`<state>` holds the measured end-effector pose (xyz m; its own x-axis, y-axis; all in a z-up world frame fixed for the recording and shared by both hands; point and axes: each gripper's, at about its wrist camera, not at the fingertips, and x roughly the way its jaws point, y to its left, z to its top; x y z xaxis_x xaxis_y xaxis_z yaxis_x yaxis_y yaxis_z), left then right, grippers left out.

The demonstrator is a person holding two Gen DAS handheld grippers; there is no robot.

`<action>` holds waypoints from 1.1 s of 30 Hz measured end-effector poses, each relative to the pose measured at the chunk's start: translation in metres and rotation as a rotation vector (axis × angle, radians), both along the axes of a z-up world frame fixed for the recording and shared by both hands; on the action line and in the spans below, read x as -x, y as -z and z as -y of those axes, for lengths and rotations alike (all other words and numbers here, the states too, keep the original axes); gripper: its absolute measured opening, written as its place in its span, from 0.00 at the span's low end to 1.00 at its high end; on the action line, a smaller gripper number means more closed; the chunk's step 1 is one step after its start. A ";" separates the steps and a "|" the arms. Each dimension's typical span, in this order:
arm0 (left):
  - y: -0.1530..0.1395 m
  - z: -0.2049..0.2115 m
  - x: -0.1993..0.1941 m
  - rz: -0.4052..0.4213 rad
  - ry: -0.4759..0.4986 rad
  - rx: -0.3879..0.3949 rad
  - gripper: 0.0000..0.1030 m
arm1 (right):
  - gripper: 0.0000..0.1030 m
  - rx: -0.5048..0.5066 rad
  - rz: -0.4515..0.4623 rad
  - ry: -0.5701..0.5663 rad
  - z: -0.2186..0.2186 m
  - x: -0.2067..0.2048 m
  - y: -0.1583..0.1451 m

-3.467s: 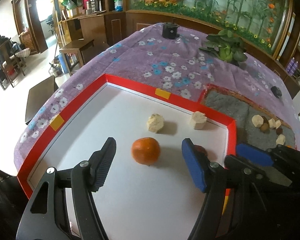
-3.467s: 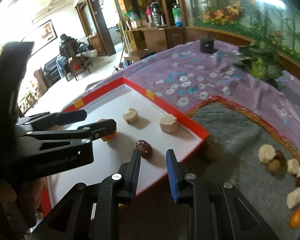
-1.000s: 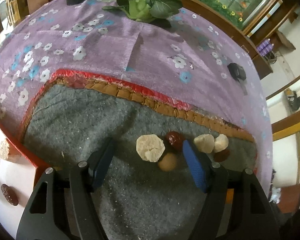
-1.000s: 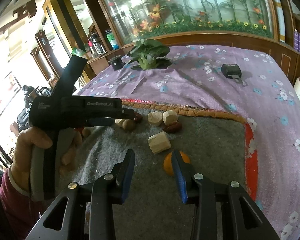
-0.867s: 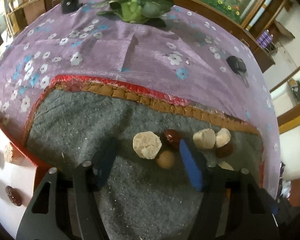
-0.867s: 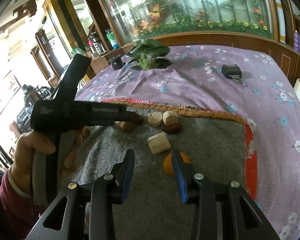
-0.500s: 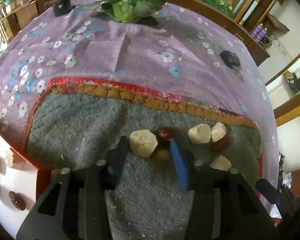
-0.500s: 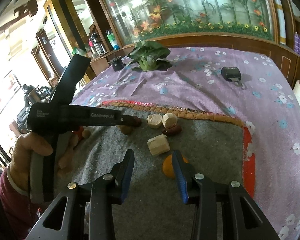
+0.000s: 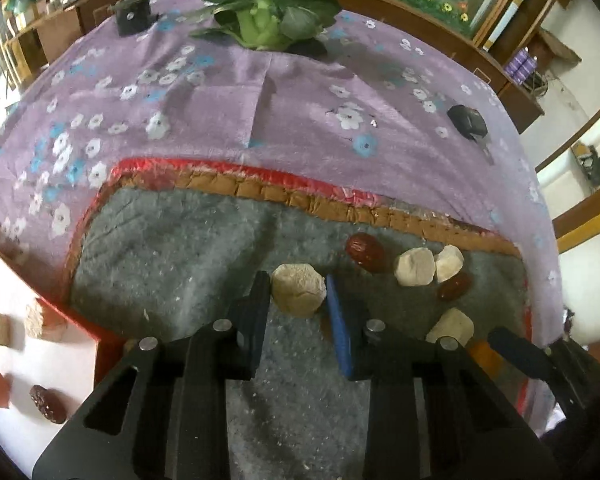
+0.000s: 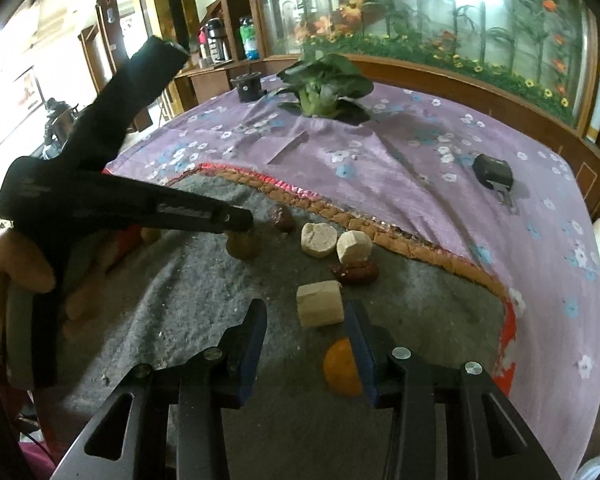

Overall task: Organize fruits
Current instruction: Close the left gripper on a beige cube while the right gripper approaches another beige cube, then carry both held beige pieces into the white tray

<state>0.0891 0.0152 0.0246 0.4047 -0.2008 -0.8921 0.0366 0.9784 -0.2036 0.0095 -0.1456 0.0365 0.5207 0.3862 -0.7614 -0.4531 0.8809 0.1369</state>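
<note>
Left tongs (image 9: 298,294) seemingly clamped, right tongs (image 10: 306,330) parted

A leafy green plant (image 9: 266,20), a black cup (image 9: 132,20) and a black key fob (image 9: 467,120) sit well apart on the flowered purple cloth (image 9: 300,120).

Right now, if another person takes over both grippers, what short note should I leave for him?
Left gripper: shut on the pale lump, low over the grey mat.
Right gripper: open and empty above the mat, beside the pale block and the orange.
Done: four sorted pieces lie in the white tray.
Left: the mat holds two red dates, two pale chunks, the block and the orange. The held lump probably goes to the tray next.
</note>
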 end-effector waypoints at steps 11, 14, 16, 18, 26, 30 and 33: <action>-0.023 -0.024 0.020 0.046 -0.045 0.014 0.27 | 0.41 -0.124 -0.078 -0.127 -0.029 0.005 0.001; -0.030 -0.031 0.030 0.068 -0.052 0.010 0.27 | 0.41 -0.078 -0.073 -0.131 -0.035 0.022 0.008; -0.034 -0.037 0.036 0.078 -0.055 0.013 0.27 | 0.41 -0.102 -0.057 -0.096 -0.023 0.029 0.006; -0.036 -0.039 0.040 0.084 -0.055 0.013 0.27 | 0.41 -0.126 -0.056 -0.055 -0.013 0.031 0.004; -0.040 -0.049 0.059 0.094 -0.049 0.014 0.27 | 0.43 -0.001 0.006 0.013 -0.021 0.009 0.004; -0.041 -0.059 0.066 0.096 -0.057 0.015 0.27 | 0.44 0.086 -0.003 0.008 -0.035 -0.007 0.017; -0.043 -0.066 0.073 0.104 -0.062 0.005 0.27 | 0.25 0.092 -0.017 0.024 -0.035 -0.009 0.025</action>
<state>0.0164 0.0809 0.0672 0.5065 -0.1773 -0.8438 -0.0025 0.9783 -0.2070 0.0180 -0.1102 0.0117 0.5160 0.3019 -0.8016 -0.4297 0.9008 0.0626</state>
